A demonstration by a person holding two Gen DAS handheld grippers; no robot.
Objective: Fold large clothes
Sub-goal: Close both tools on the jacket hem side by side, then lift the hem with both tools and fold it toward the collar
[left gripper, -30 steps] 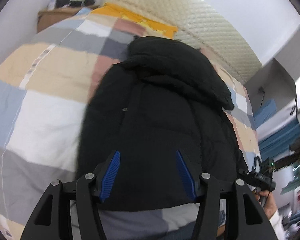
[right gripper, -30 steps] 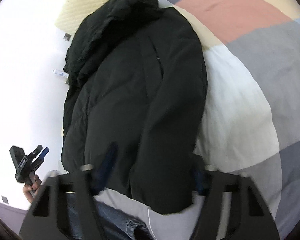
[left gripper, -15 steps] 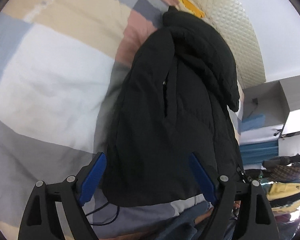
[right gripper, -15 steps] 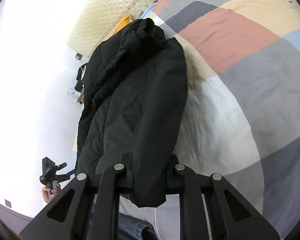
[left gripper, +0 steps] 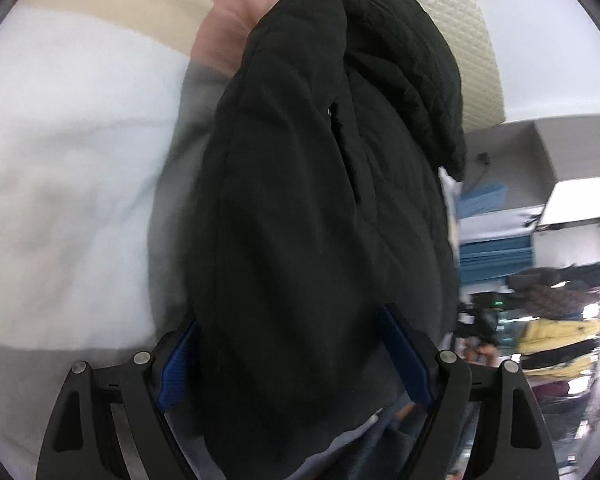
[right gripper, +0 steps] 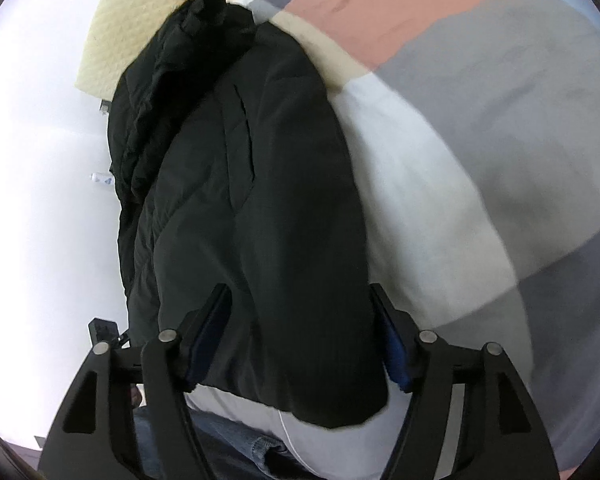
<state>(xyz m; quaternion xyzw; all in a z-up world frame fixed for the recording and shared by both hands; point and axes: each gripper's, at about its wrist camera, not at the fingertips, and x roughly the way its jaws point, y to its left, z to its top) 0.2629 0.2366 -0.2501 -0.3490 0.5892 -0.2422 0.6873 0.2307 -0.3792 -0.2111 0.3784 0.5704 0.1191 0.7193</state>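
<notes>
Black padded jacket [left gripper: 320,200], folded lengthwise into a long narrow bundle, lying on the bed's patchwork quilt [left gripper: 60,160] with the hood end toward the cream quilted headboard [right gripper: 148,4] and the hem at the near edge. Left gripper [left gripper: 296,356] straddling the hem corner on its side, jaws apart, blue pads either side of the cloth, not yet pinched. Right gripper [right gripper: 304,336] likewise spread wide around the other hem corner [right gripper: 332,400], nothing clamped.

Likely step: seizing the hem with both grippers to carry it up toward the hood.

Risks, as judgement: thick slippery padding, so a shallow bite may catch only the top layer and let the lower layers slide out, undoing the lengthwise fold. Uneven lift between the two sides would skew the bundle. A sleeve tucked inside might spill out sideways; cannot tell how securely it sits.

Room: broad open quilt beside the jacket in the right wrist view, good for sliding. Little margin at the near bed edge, hem almost over it, jeans-clad legs [right gripper: 236,452] just below. Cluttered shelves [left gripper: 540,300] beyond the far side.
</notes>
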